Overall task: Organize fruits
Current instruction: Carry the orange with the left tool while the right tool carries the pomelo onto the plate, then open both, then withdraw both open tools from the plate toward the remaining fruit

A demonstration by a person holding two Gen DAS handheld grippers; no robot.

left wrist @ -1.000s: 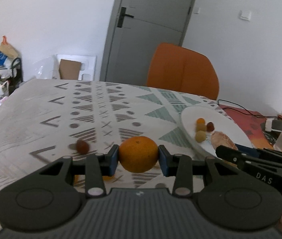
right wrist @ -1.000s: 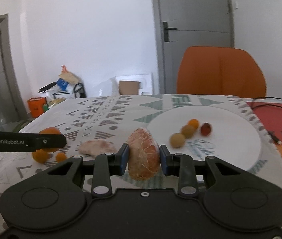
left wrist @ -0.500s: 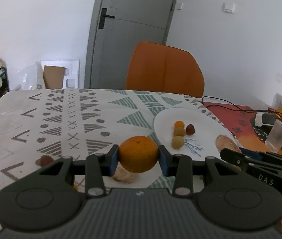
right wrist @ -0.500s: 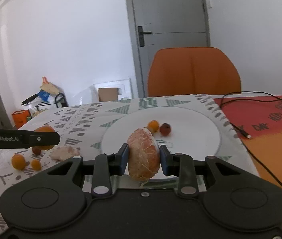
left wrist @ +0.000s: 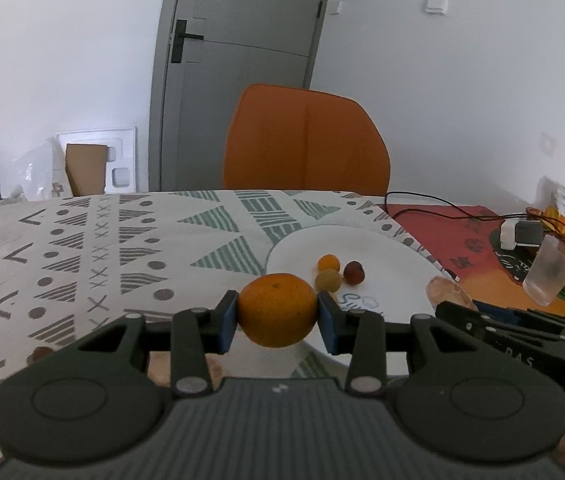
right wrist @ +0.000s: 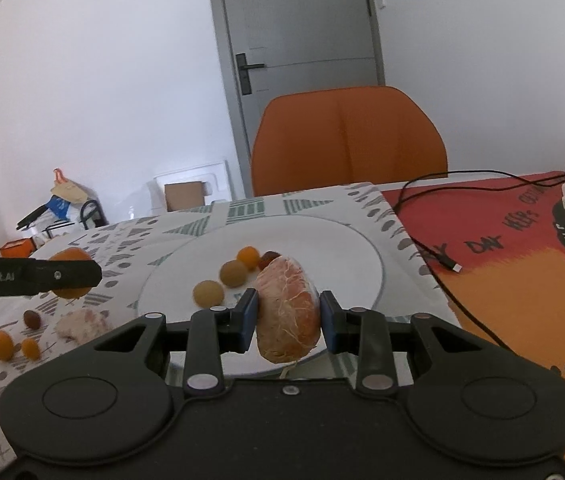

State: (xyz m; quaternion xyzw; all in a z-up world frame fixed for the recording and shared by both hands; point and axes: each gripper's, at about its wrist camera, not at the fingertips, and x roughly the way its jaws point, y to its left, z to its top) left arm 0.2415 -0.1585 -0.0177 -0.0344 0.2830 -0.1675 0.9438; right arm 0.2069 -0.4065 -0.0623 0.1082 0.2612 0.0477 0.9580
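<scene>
My left gripper (left wrist: 278, 320) is shut on a whole orange (left wrist: 277, 309) and holds it in the air at the near left edge of the white plate (left wrist: 394, 264). My right gripper (right wrist: 288, 322) is shut on a peeled orange piece (right wrist: 288, 312) above the near edge of the plate (right wrist: 346, 264). Several small round fruits (right wrist: 234, 273) lie on the plate. Another peeled piece (right wrist: 82, 322) and small fruits (right wrist: 0, 344) lie on the patterned cloth to the left. The left gripper with its orange (right wrist: 70, 272) also shows in the right wrist view.
An orange chair (left wrist: 306, 144) stands behind the table. A red mat (right wrist: 522, 248) with a black cable (right wrist: 434, 256) lies right of the plate. A plastic cup (left wrist: 548, 276) and a white charger (left wrist: 520, 234) stand at the far right.
Both grippers have moved right and forward toward the plate with their fruit still held. The plate now lies closer under both.
</scene>
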